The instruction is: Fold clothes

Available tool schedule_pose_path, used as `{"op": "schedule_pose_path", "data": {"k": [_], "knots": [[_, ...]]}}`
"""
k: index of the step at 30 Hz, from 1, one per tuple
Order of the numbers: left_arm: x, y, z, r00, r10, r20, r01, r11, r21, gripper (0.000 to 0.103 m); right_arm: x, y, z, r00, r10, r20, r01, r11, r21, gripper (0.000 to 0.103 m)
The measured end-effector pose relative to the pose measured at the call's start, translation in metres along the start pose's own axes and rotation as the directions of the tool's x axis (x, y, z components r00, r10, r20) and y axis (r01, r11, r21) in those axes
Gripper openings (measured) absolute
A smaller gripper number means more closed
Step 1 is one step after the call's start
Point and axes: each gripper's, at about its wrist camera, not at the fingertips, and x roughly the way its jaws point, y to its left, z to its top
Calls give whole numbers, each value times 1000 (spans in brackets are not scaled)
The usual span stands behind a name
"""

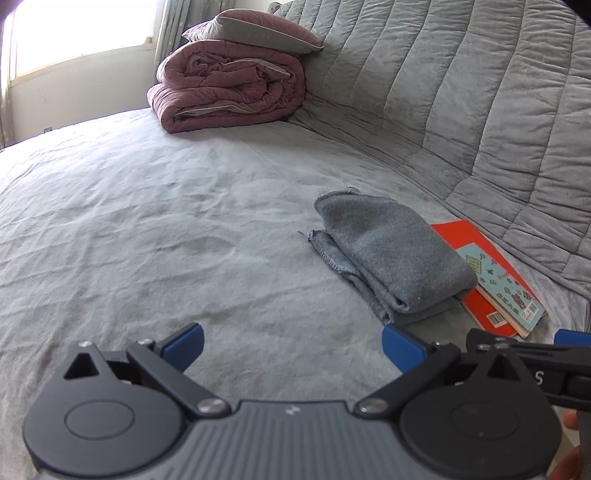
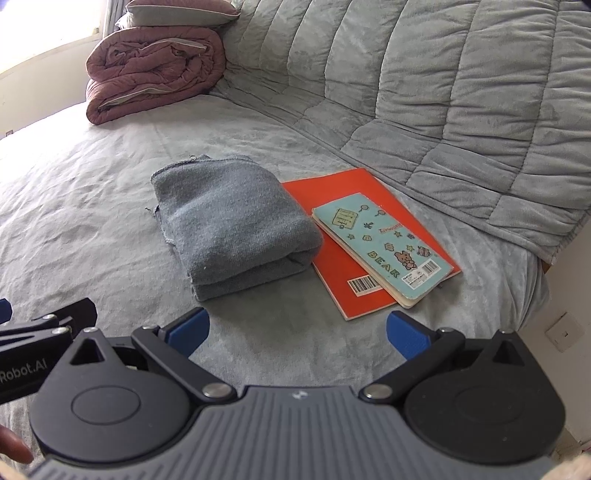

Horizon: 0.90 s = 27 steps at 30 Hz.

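A grey cloth [image 1: 391, 258] lies folded into a thick bundle on the grey bed sheet [image 1: 147, 221]; it also shows in the right wrist view [image 2: 232, 225], folded edge facing me. My left gripper [image 1: 293, 349] is open and empty, hovering above the sheet short of the cloth and to its left. My right gripper [image 2: 297, 338] is open and empty, just in front of the cloth and the books. Part of the right gripper shows at the right edge of the left wrist view [image 1: 532, 350].
An orange book [image 2: 340, 273] with a light blue notebook [image 2: 384, 247] on top lies right of the cloth, partly under it. A rolled maroon duvet [image 1: 229, 88] with a pillow [image 1: 255, 29] sits at the far end. A quilted grey backrest [image 1: 461, 92] runs along the right.
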Motion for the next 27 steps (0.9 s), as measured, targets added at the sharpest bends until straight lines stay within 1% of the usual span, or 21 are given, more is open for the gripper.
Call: {"op": "schedule_pose_path", "data": {"k": [6,21,27], "knots": [[-2,1,1,1000,7,8,-7,1000,10,103,0,2,0,1000,0,-2,0,1000,-3,103],[-5,1,4,1000,-2,3,2,1000,17,103,0,5,1,1000,-7,-1,7,1000,-3,103],[-8,0,6,1000,7,2,-7,1000,30,103,0,5,2,1000,-6,-1,6,1000,0,103]]}}
